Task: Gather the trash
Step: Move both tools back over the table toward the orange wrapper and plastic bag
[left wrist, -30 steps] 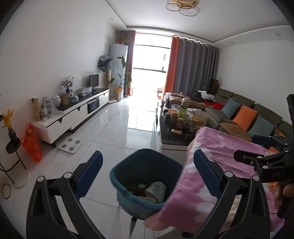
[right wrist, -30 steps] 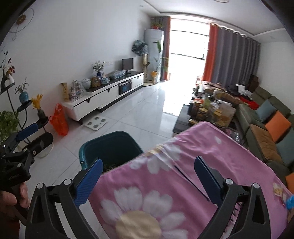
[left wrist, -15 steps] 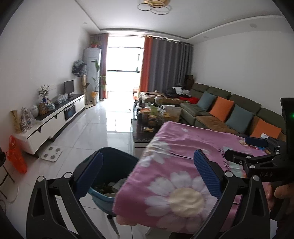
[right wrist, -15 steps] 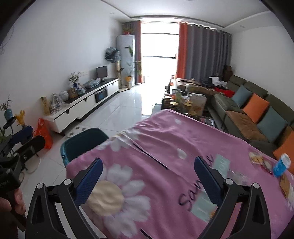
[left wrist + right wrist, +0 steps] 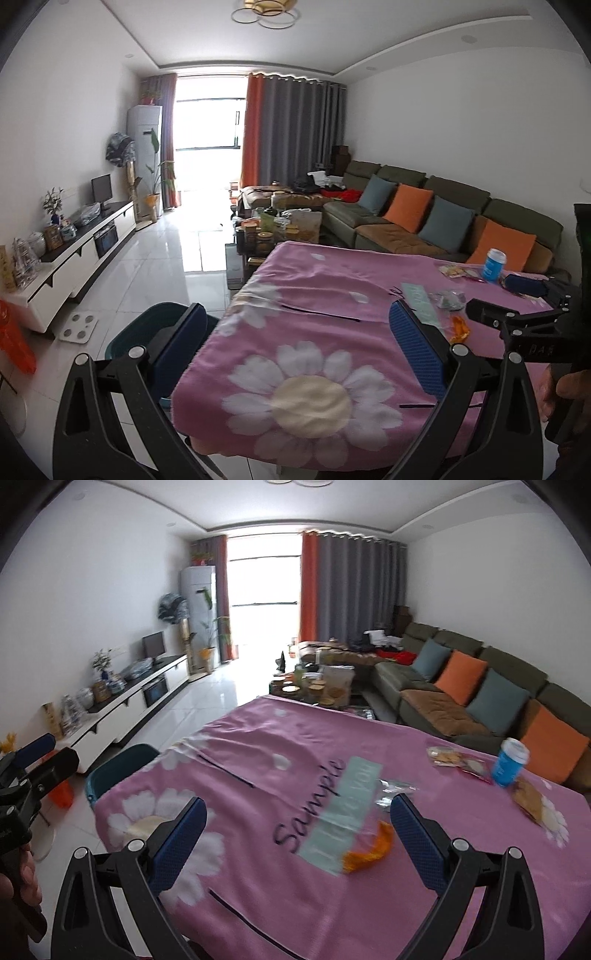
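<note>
The left gripper [image 5: 297,354] hangs above the near left corner of the table draped in a pink cloth printed with white daisies [image 5: 332,295], its blue-padded jaws spread wide with nothing between them. The right gripper [image 5: 297,834] is held over the near middle of the same cloth, jaws likewise wide apart and empty; its black frame also shows at the right edge of the left wrist view, gripped by a hand [image 5: 561,391].

The trash lies scattered across the right half of the table. A crumpled orange wrapper [image 5: 369,847] sits nearest, just ahead of the right gripper and touching the pale green printed panel on the cloth. A little farther off is a crinkled clear-and-silver wrapper [image 5: 393,792]. Toward the far right stand a blue paper cup with a white lid [image 5: 509,762], upright, and beside it a clear packet of biscuits [image 5: 445,755] and what looks like a red wrapper [image 5: 472,770], though it is blurred. A flat brownish packet [image 5: 528,799] lies near the right edge.

The dark teal plastic bin [image 5: 147,325] stands on the white tiled floor just beside the table's near left corner, partly hidden behind the left gripper's left finger.
</note>
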